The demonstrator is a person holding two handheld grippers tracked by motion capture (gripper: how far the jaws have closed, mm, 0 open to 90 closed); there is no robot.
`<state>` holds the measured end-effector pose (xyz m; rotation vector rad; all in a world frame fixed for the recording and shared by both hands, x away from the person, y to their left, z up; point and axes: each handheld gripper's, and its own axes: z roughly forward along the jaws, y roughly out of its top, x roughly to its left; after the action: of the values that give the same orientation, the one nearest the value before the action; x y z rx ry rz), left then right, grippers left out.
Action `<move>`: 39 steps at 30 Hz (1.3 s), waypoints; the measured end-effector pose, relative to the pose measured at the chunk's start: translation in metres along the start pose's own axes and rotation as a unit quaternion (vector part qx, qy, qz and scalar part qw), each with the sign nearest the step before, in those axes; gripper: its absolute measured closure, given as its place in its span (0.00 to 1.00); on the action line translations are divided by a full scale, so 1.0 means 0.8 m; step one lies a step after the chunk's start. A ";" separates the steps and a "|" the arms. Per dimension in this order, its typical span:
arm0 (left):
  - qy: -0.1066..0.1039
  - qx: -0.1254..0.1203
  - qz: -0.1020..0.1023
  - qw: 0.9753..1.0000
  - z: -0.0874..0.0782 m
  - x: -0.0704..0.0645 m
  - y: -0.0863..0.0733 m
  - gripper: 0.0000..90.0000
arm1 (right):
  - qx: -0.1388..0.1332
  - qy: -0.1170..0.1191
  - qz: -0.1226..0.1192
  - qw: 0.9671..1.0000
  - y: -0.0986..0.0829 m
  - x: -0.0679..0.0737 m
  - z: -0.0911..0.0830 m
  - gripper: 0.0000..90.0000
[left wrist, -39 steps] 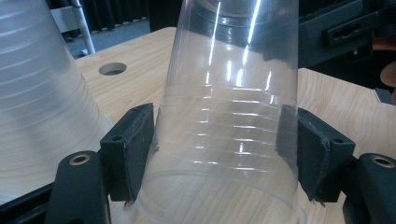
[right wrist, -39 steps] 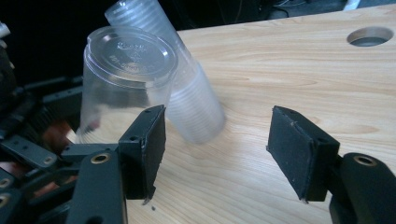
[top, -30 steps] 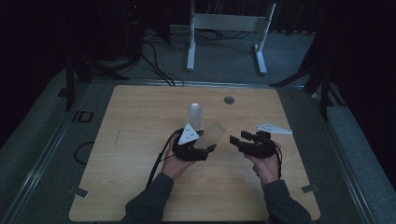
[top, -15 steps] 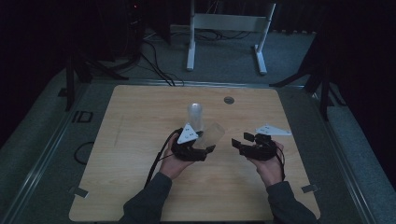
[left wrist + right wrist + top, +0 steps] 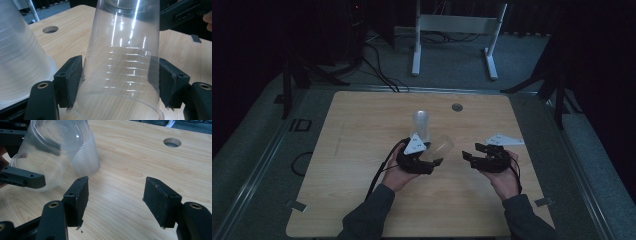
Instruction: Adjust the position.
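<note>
- Clear plastic cup [image 5: 120, 67]: held off the table by the left gripper [image 5: 419, 161], tilted, base pointing away from the person and toward the right gripper. In the high view it sits just right of the left gripper, over the middle of the table, near the person's edge.
- Left gripper: both black jaws pressed against opposite sides of the cup's ribbed lower wall, near the rim; clamped on the cup. The grey three-cornered plate rides on top.
- Stack of cups [image 5: 421, 125]: translucent, standing upside down on the table just behind the held cup. In the right gripper view it appears directly beyond the held cup; whether the two touch cannot be told.
- Right gripper [image 5: 479, 156]: jaws set wide apart, nothing between them, bare wood visible through the gap. It faces the held cup from the right and is near it but apart.
- Hands and sleeves: each gripper is gripped from below by one hand; dark sleeves enter from the bottom edge of the high view.
- Table [image 5: 357, 200]: light wood-grain top, rounded corners, with a round cable hole [image 5: 456, 107] near the far edge. A black cable [image 5: 379, 172] trails from the left gripper toward the person.
- Room: dim. Grey carpeted floor around the table; a white metal frame [image 5: 452, 30] stands beyond the far edge, with dark cables lying on the floor to its left. The background beyond is black.
</note>
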<state>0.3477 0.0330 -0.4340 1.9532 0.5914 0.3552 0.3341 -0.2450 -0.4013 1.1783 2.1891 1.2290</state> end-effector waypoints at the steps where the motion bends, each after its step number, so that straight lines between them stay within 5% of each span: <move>1: -0.001 0.003 0.003 1.000 0.000 -0.001 0.001 0.32 | 0.002 -0.001 -0.002 1.000 0.000 0.000 -0.001 0.40; 17: -0.026 0.028 0.029 0.999 0.001 -0.003 0.002 0.32 | 0.035 0.003 -0.043 0.998 0.007 0.001 -0.007 0.40; 32: -0.043 0.048 0.048 0.997 0.005 -0.008 0.002 0.32 | 0.078 0.027 -0.125 0.989 0.015 0.015 -0.007 0.43; 39: -0.048 0.054 0.056 0.996 0.002 -0.007 0.002 0.32 | 0.086 0.046 -0.124 0.988 0.018 0.016 -0.006 0.43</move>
<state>0.3440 0.0278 -0.4335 2.1007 0.4485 0.3030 0.3310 -0.2334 -0.3858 0.8896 2.4627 1.0265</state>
